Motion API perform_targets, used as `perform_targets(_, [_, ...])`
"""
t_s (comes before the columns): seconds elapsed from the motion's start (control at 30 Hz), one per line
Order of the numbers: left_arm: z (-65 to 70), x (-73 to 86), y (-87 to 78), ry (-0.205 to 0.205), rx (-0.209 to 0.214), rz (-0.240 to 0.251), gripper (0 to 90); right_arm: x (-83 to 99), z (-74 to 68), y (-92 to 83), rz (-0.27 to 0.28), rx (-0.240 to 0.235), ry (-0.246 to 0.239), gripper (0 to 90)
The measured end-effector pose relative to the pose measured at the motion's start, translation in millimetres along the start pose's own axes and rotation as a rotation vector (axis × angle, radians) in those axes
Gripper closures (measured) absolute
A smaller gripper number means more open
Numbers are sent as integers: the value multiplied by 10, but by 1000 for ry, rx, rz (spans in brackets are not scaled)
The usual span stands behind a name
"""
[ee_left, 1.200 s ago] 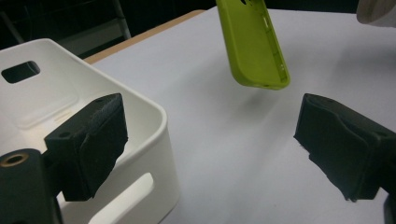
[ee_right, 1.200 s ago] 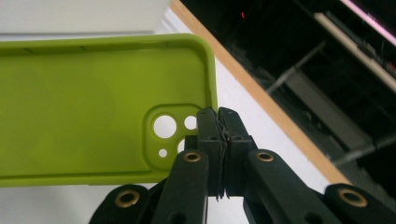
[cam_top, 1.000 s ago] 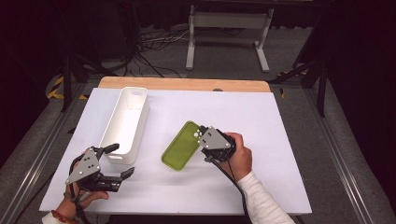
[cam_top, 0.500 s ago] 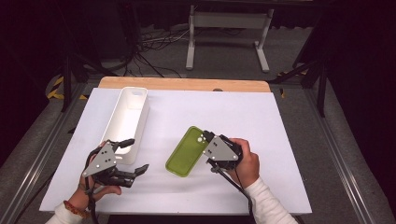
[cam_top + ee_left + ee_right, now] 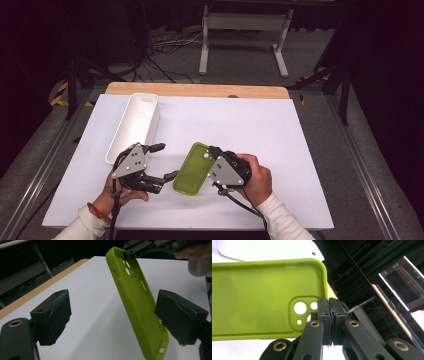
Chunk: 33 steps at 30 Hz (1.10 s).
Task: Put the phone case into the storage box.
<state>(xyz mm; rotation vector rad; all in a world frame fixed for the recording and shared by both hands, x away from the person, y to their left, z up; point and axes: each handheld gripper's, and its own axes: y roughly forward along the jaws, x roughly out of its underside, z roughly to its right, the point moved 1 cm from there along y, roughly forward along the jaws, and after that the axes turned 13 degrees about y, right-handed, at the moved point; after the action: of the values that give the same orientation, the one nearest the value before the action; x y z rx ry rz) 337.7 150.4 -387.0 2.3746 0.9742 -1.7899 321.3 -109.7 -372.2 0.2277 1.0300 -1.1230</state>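
R gripper (image 5: 214,152) is pinching the camera-hole corner of the soft lime-green silicone phone case (image 5: 192,168), holding it off the white tabletop (image 5: 280,130). L gripper (image 5: 165,161) is spread w/ jaws closing, case's lower end between its pads, not gripped yet. Pickup's done; handover & long white plastic bin (image 5: 134,126) beyond L gripper prob. remain.

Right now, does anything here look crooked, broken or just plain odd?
Nothing looks broken or spilled. The green phone case is tilted up off the white table, pinched at its camera-hole corner by the right hand-held gripper. The left hand-held gripper is open around it. The white bin lies slightly askew.
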Motion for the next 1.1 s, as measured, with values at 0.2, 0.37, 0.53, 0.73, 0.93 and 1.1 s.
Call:
perform_targets(0.2, [-17,-65,140,-12,17,-10,203,-23,-79,8,14,-13,-29,887])
perform_targets(0.37, [-41,-94,229,-23,19,-34,271,-28,-150,3,44,-15,-63,887])
perform_targets(0.53, [-76,-77,282,-28,22,-53,341,-28,-183,5,51,-20,-91,887])
perform_targets(0.73, [-95,-101,308,-33,42,-56,417,-33,-220,9,60,-9,-120,885])
perform_targets(0.93, [-107,-129,314,-8,48,-81,472,-57,-266,40,55,0,-143,885])
perform_targets(1.1, [-115,-156,301,-8,81,-71,552,-89,-329,49,73,19,-202,884])
